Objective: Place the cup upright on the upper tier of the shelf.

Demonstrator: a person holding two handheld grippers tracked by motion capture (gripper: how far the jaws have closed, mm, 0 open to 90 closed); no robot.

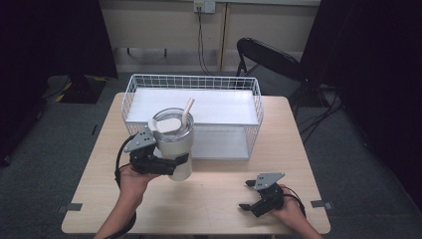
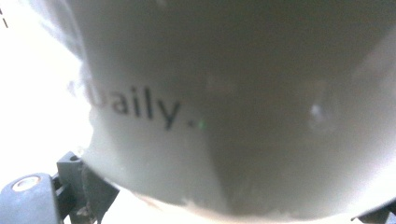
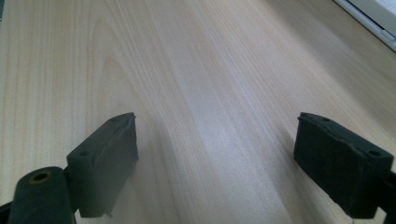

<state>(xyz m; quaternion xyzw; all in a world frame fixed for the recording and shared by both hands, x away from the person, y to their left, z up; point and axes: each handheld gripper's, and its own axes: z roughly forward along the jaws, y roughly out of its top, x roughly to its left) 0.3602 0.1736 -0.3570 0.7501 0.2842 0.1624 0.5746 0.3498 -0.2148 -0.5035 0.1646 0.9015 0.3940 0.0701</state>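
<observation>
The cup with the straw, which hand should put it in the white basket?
Probably left. The left gripper already clamps the cup, right beside the wire basket. The right gripper rests open over bare table, holding nothing and farther from the basket.

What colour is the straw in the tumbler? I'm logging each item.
The straw is a pale beige or cream, best seen in the high view.

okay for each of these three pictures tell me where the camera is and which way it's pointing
High view: above the person's side, looking forward and down on the table, basket and both forearms.
Left gripper view: rides the left claw, pressed close to the cup; one jaw shows at bottom left.
Right gripper view: rides the right claw, facing bare tabletop between open jaws.
Shared: the cup appears in the high and left views.
</observation>
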